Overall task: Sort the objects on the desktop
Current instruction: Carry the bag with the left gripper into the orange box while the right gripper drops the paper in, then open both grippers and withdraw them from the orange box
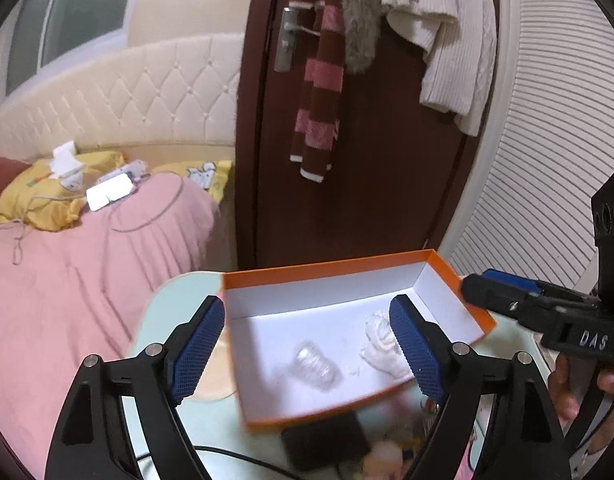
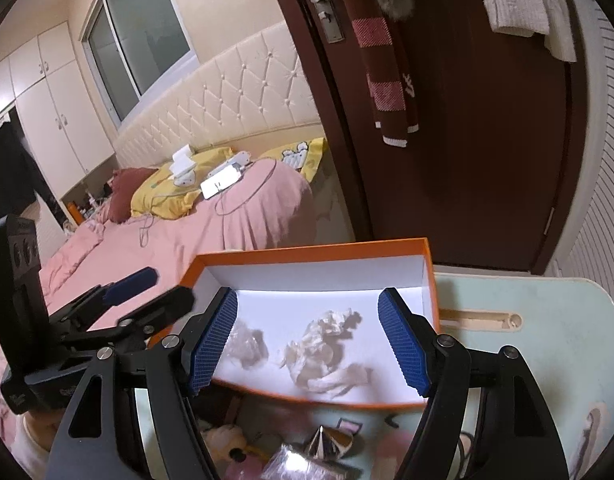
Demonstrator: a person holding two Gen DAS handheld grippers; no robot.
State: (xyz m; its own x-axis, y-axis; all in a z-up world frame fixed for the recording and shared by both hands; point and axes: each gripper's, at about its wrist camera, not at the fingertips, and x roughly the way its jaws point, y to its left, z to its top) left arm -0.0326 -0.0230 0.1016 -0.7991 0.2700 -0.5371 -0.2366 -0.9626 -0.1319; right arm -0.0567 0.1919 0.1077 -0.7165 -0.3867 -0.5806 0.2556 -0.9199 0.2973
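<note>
One cardboard box (image 1: 447, 276), orange outside, white inside, open top, sits mid-frame on the pale green table (image 1: 159, 320); in the left wrist view its long axis runs from lower left to upper right, the far wall toward the brown door (image 1: 387, 180). Inside it are two things: one crumpled white tissue wad (image 1: 381, 340) at the right, lumpy and soft, and one small clear ribbed plastic piece (image 1: 313, 364) left of it, blurred, so its exact shape is unclear. The right wrist view shows the same pair, tissue (image 2: 323, 344) at center, clear piece (image 2: 243, 340) at the left wall. Left gripper (image 1: 307, 356) has its jaws spread wide, nothing held, blue textured pads (image 1: 197, 354) framing the box. Right gripper (image 2: 309, 344) is also wide and holding nothing, pads (image 2: 213, 344) astride the box (image 2: 307, 250). Below the box's near edge is a loose pile: one shiny metal cone (image 2: 327, 440), a clear crinkled wrapper (image 2: 303, 466), a yellowish plush (image 2: 227, 438), and a dark flat block (image 1: 327, 440) with a black cable (image 1: 235, 456). Upper left of the frame is a bed with a pink cover (image 1: 67, 280).
</note>
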